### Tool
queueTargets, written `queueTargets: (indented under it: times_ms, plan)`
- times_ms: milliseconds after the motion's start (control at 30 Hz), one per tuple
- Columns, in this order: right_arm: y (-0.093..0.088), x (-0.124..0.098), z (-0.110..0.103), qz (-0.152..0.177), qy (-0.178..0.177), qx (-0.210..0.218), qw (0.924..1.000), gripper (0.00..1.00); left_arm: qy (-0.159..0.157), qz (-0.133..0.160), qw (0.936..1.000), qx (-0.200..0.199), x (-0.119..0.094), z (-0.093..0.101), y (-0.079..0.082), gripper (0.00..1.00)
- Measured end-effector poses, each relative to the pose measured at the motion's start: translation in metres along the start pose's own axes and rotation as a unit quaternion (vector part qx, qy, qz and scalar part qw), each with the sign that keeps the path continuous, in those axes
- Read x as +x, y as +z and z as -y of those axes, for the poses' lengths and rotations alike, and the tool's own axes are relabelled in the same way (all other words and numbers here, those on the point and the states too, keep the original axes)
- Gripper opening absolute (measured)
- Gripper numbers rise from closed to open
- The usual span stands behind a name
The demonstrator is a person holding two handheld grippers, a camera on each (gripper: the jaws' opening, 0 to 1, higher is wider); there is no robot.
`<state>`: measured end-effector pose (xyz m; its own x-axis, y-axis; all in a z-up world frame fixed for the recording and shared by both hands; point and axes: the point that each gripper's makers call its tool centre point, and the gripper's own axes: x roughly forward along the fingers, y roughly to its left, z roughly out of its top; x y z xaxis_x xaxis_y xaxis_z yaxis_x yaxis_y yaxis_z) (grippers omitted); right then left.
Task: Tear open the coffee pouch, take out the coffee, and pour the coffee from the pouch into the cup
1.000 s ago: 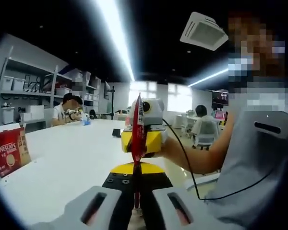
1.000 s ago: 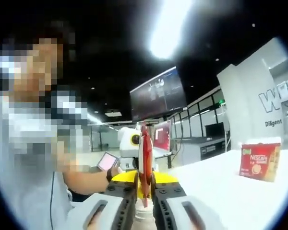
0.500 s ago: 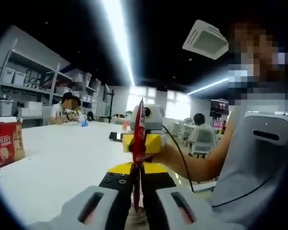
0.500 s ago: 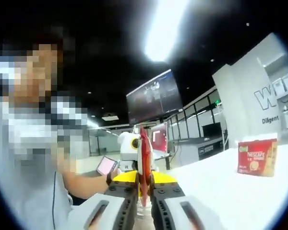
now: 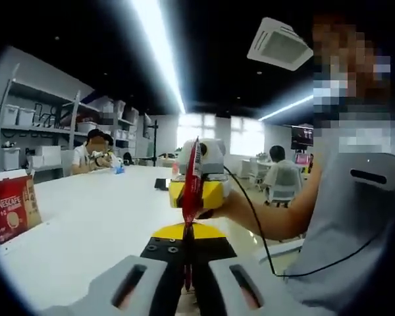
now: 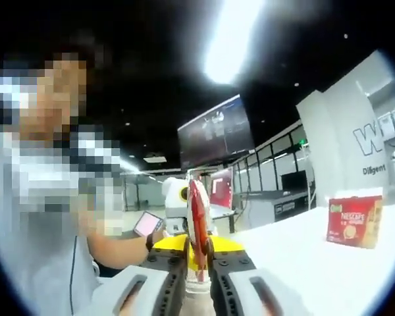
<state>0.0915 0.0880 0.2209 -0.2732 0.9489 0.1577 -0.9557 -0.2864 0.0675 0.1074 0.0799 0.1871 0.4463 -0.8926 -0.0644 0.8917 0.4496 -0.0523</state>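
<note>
While the two grippers face each other above the white table (image 5: 85, 230), a thin red pouch (image 5: 189, 187) stands edge-on between them, held at both ends.

Left gripper view, from left to right: a red Nescafe box (image 5: 12, 209) stands upright at the table's left edge, well apart from the pouch. Behind it, wall shelves (image 5: 33, 122) carry white bins. A seated person (image 5: 95, 150) is at the far end of the table. At centre, the left gripper (image 5: 186, 280) has its jaws drawn together on the lower end of the pouch, which rises upright from between them. Just beyond, the right gripper (image 5: 197, 187), yellow-bodied, faces the camera and grips the upper part of the same pouch. To the right, a hand (image 5: 234, 209) and forearm hold that gripper, with a black cable (image 5: 263, 243) trailing along a grey shirt. A ceiling vent (image 5: 280, 45) shows above.

Right gripper view, from left to right: the arm (image 6: 112, 247) reaches to the left gripper (image 6: 184, 214), seen head-on behind the pouch (image 6: 197, 227). The right gripper (image 6: 197, 280) has its jaws closed on the pouch's near end. Something pale lies below the jaws; I cannot tell what it is. A dark screen (image 6: 214, 138) hangs behind. The box (image 6: 354, 220) stands on the table (image 6: 303, 263) at far right.
</note>
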Motion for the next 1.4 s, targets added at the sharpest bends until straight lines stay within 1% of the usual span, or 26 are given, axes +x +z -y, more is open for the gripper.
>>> queueTargets:
  times_ms: [67, 100, 167, 333, 533, 600, 633, 700, 767, 933, 967, 1000, 1100, 1167, 1300, 1400]
  plan:
    - [0.001, 0.0, -0.001, 0.003, 0.0, 0.002, 1.0, 0.12, -0.001, -0.002, 1.0, -0.002, -0.001, 0.0, -0.002, 0.03]
    - [0.001, 0.0, 0.001, 0.001, -0.005, -0.004, 1.0, 0.11, -0.004, -0.004, 1.0, -0.004, -0.001, 0.001, -0.002, 0.03]
    - [0.001, 0.0, 0.002, 0.001, -0.007, 0.0, 1.0, 0.11, -0.001, -0.004, 1.0, -0.003, -0.001, 0.001, -0.002, 0.03]
    - [0.005, -0.001, 0.004, 0.007, -0.014, 0.005, 0.9999, 0.1, -0.002, 0.01, 0.9999, -0.013, 0.0, 0.0, 0.003, 0.05]
    - [0.008, -0.003, 0.004, 0.021, -0.01, 0.017, 0.9996, 0.1, -0.009, 0.02, 0.9996, -0.016, 0.001, 0.002, 0.008, 0.07]
    - [0.007, -0.002, 0.003, 0.02, -0.009, 0.019, 0.9996, 0.1, -0.011, 0.02, 0.9996, -0.016, 0.002, 0.003, 0.009, 0.08]
    - [0.007, -0.002, 0.002, 0.019, -0.008, 0.019, 0.9996, 0.1, -0.013, 0.019, 0.9996, -0.016, 0.002, 0.004, 0.009, 0.06]
    - [0.006, -0.001, 0.001, 0.016, -0.01, 0.017, 0.9997, 0.1, -0.01, 0.011, 0.9999, -0.001, 0.003, 0.004, 0.009, 0.04]
    - [0.006, -0.001, 0.001, 0.014, -0.01, 0.017, 0.9997, 0.1, -0.008, 0.007, 0.9999, 0.004, 0.003, 0.005, 0.009, 0.04]
    - [0.004, -0.001, 0.002, 0.009, -0.011, 0.0, 0.9999, 0.11, -0.006, 0.01, 0.9999, 0.002, 0.002, 0.003, 0.006, 0.03]
    - [0.005, -0.003, 0.002, 0.014, -0.01, 0.001, 0.9999, 0.12, -0.007, 0.011, 0.9999, 0.0, 0.002, 0.003, 0.005, 0.03]
    - [0.007, -0.004, 0.002, 0.022, -0.009, 0.005, 0.9997, 0.12, -0.009, 0.011, 0.9999, -0.002, 0.001, 0.004, 0.005, 0.03]
    - [0.005, -0.004, 0.002, 0.021, -0.011, 0.013, 0.9996, 0.1, -0.011, 0.007, 0.9999, -0.002, 0.001, 0.005, 0.003, 0.04]
    - [0.006, -0.006, 0.004, 0.031, -0.013, 0.022, 0.9992, 0.1, -0.006, 0.013, 0.9999, 0.002, 0.001, 0.004, 0.004, 0.04]
    - [0.008, -0.006, 0.005, 0.039, -0.013, 0.028, 0.9987, 0.1, -0.008, 0.03, 0.9995, -0.009, 0.001, 0.003, 0.005, 0.06]
    - [0.007, -0.004, 0.005, 0.034, -0.01, 0.031, 0.9989, 0.1, -0.01, 0.023, 0.9996, -0.013, 0.0, 0.003, 0.005, 0.06]
